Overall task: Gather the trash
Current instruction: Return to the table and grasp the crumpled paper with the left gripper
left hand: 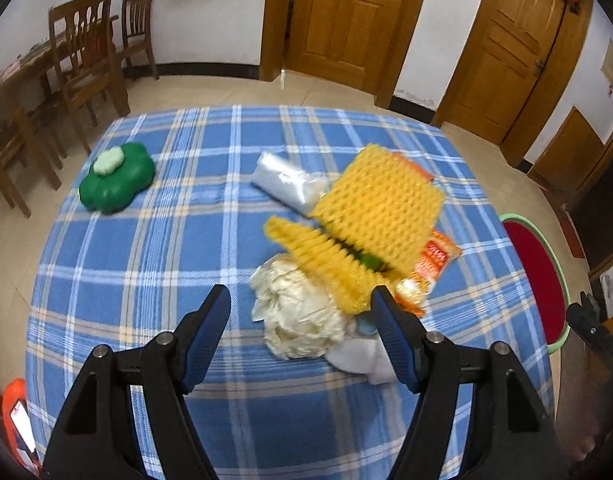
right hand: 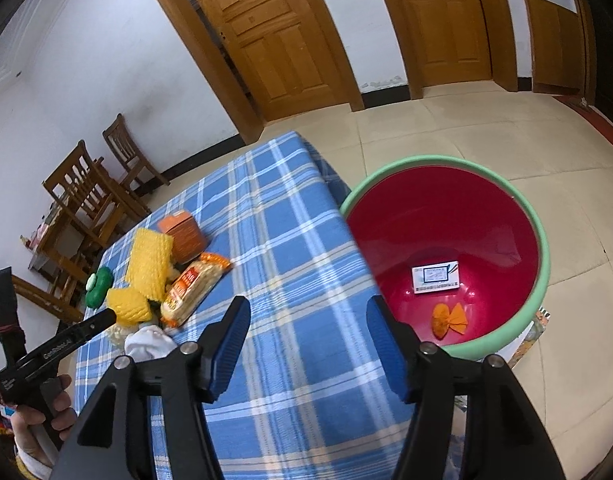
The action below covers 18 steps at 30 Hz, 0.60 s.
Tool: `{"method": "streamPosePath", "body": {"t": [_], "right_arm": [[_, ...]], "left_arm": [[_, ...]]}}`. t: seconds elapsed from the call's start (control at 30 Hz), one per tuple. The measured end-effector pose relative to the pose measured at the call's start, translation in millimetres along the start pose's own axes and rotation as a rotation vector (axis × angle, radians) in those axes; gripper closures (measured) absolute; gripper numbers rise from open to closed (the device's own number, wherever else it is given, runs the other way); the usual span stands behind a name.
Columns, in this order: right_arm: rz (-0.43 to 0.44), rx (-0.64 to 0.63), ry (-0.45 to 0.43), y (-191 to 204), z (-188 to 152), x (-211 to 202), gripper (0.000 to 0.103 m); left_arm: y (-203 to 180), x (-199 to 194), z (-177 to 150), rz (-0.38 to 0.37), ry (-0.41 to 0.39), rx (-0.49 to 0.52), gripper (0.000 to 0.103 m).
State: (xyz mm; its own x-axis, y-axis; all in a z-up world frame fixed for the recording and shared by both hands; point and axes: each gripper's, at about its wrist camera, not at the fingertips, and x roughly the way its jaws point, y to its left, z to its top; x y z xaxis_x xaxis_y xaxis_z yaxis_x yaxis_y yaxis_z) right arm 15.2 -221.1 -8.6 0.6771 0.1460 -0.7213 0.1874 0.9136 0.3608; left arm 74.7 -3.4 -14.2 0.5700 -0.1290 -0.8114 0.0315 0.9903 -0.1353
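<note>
Blue fingers (left hand: pixel 210 312) agape; both grippers empty

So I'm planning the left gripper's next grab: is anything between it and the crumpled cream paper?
Nothing visible blocks it. The left gripper is open, and the crumpled cream paper lies on the table just beyond its fingertips. The yellow foam net overlaps only its far-right edge.

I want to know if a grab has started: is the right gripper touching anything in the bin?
Apart. The right wrist view shows the right gripper open, hanging above the bin; the white card and orange wrapper lie far below.
</note>
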Motion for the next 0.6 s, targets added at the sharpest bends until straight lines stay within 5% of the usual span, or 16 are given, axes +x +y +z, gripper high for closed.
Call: {"method": "streamPosePath", "body": {"t": [0.4,0.53,0.6], "right_arm": [[-0.008,-0.035,0.033,22,-8,7,0.038],[-0.001,-0.052,0.044,29,-9,10,0.038],[0.005,-0.061,0.051,34,-10,12,0.038]], "left_arm": [[12,25,-12,-0.075,0.025,-0.019,0.031],[16,25,-14,-0.096,0.029,-0.037,0.054],[20,24,-15,-0.106,0.03,-0.049,0.058]]}}
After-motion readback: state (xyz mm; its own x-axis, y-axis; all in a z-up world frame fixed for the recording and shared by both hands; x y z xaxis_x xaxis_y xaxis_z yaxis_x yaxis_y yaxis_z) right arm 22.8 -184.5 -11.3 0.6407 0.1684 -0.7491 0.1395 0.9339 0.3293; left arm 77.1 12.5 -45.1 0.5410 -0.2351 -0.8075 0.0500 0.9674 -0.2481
